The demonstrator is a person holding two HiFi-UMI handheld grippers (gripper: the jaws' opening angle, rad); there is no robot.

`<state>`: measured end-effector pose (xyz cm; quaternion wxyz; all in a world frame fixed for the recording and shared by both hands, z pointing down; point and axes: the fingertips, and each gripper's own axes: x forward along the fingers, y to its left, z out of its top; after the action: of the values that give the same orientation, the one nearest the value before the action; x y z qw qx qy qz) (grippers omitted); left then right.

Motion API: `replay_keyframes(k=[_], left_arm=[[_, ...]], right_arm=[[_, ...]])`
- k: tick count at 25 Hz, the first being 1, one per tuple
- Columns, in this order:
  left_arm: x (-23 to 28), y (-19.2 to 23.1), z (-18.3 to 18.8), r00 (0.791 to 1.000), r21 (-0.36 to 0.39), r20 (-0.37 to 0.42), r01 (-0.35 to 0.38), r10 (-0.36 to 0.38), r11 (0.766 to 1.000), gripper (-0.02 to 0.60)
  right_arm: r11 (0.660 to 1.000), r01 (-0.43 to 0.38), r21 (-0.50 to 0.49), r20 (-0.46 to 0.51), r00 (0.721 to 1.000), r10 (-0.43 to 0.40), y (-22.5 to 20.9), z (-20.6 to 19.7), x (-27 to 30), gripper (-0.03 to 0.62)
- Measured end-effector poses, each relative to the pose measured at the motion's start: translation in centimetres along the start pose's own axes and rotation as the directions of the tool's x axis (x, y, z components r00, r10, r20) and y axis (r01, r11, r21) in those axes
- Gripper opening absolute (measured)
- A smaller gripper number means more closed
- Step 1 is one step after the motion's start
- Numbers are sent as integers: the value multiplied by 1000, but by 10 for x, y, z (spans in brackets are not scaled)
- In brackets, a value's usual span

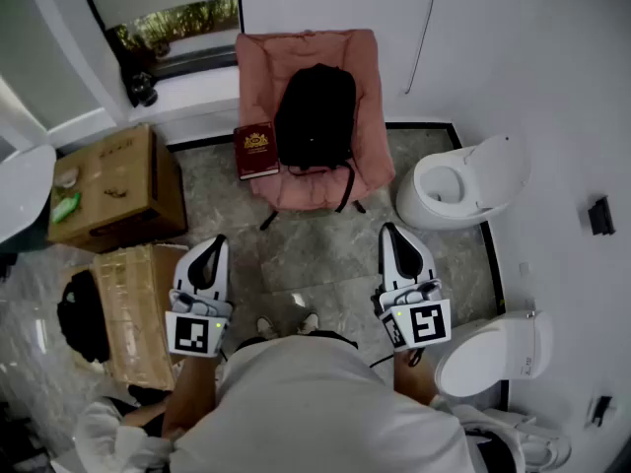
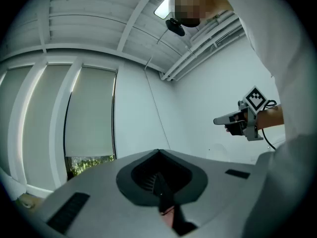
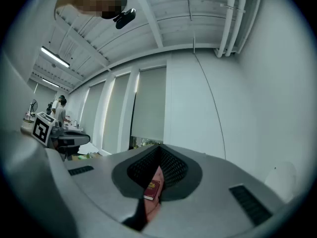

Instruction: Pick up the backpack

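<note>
Both jaws are closed with nothing in them: left hand-held gripper (image 1: pixel 210 251) and right hand-held gripper (image 1: pixel 391 239) are held level over the floor, well short of the target. Backpack (image 1: pixel 315 116) lies on the pink chair (image 1: pixel 370 106), straight ahead between the two. Its long axis runs away from the person, up the chair back. Red book (image 1: pixel 256 151) sits just beside its left edge. The right one looks slightly nearer.

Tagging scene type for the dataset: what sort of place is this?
Probably a staged mock-up or storage room, not a home: a toilet and a second toilet in the open, cardboard boxes, and a pink chair holding the backpack.
</note>
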<state>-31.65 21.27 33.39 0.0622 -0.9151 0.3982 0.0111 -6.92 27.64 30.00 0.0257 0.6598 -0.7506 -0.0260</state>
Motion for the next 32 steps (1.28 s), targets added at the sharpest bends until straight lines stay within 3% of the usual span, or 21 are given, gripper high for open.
replay_keyframes(k=[13, 23, 32], left_arm=[[12, -14, -10, 1000, -21, -26, 16, -16, 1000, 17], [24, -6, -4, 997, 53, -49, -60, 63, 997, 17], [70, -23, -29, 996, 19, -82, 36, -34, 999, 17]], right_arm=[[998, 11, 56, 6, 1000, -11, -24, -9, -12, 21], [995, 16, 97, -1, 1000, -16, -65, -32, -29, 21], [992, 59, 110, -34, 998, -56, -86, -49, -18, 21]])
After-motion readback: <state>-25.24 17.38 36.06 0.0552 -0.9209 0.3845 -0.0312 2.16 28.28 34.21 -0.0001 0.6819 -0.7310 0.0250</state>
